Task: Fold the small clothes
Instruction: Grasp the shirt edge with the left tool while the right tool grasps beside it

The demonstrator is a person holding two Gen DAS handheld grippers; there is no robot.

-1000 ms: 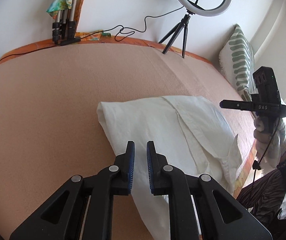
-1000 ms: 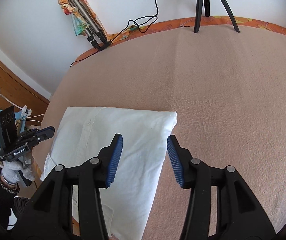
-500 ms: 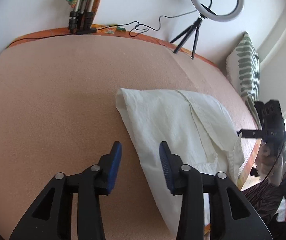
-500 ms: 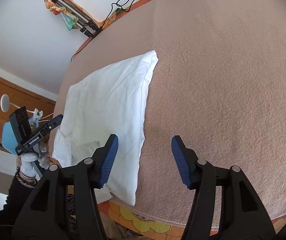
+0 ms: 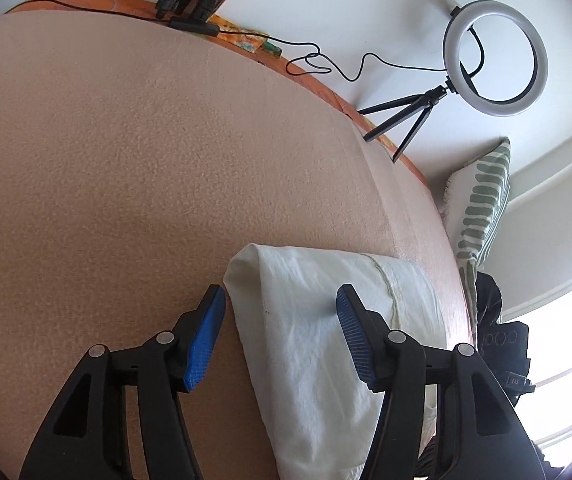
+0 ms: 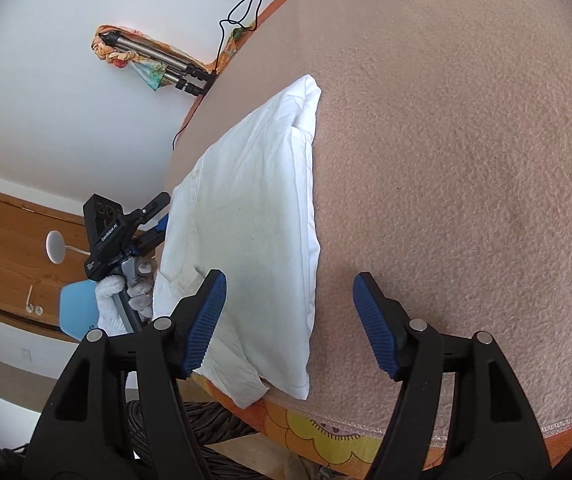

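Broad pink blanket (image 6: 465, 140) lies bare to our right and ahead; the folded white garment (image 6: 254, 208) sits at its near edge, one corner overhanging. Our left gripper (image 5: 282, 332) and right gripper (image 6: 289, 320) hover over it, jaws opening, pinching nothing

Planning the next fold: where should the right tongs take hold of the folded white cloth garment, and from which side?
Probably the near corner of the folded white cloth garment, by the bed's front edge. It lies flat on the peach fleece blanket, and that corner is the thin, free part nearest the right tongs, whose jaws are opening with only its long edge between them. Come in low from the bare blanket side.
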